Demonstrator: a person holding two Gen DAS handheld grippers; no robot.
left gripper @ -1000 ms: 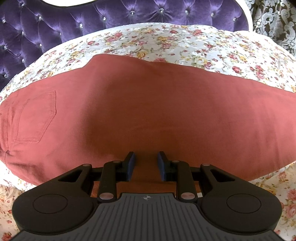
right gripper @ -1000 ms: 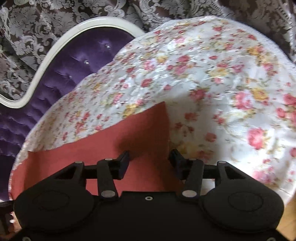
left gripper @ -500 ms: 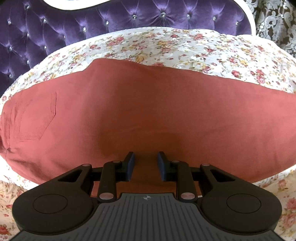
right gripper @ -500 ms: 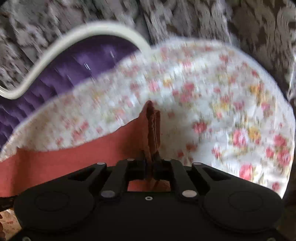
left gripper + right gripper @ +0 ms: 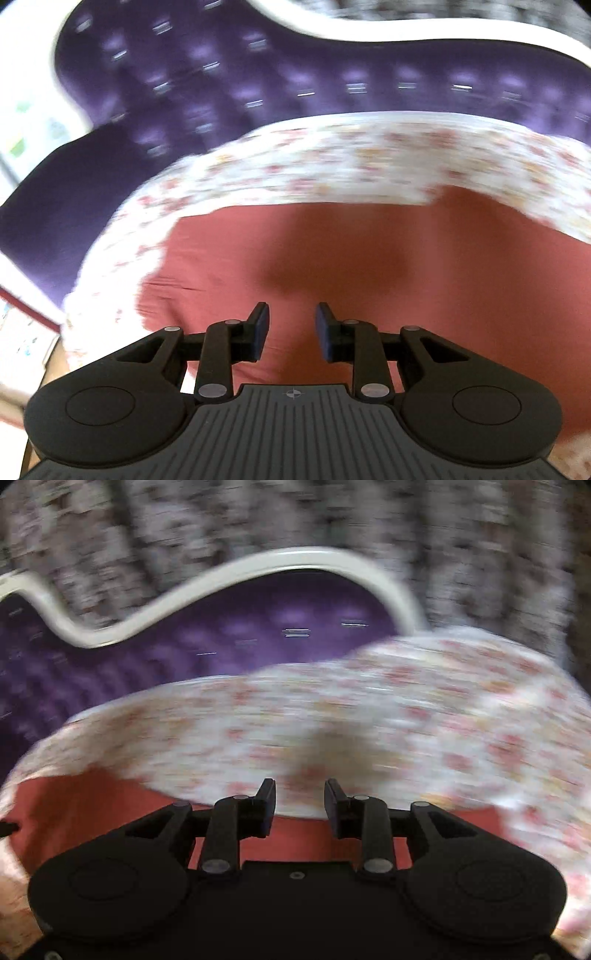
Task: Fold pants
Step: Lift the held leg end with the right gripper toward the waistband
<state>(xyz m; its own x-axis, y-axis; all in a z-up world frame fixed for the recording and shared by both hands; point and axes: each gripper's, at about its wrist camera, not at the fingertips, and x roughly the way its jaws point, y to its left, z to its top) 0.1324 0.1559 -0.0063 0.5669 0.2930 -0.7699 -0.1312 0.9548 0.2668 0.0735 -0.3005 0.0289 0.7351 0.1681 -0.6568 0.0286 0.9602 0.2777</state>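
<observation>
Holding a gripper in each hand, you are over a bed with rust-red pants (image 5: 388,266) spread flat on a floral bedspread (image 5: 332,162). Both views are smeared by motion blur. Nearest in the left wrist view, your left gripper (image 5: 291,328) has its jaws partly apart with nothing between them; the pants fill the view just beyond and below the blue pads. Nearest in the right wrist view, your right gripper (image 5: 299,805) has jaws that have just been opening, and they stand partly apart and empty, with the pants' edge below them and bedspread ahead. Farther off in both views rises a purple tufted headboard (image 5: 221,642) with a white curved frame (image 5: 258,568). Behind it hangs a grey patterned curtain (image 5: 480,554).
</observation>
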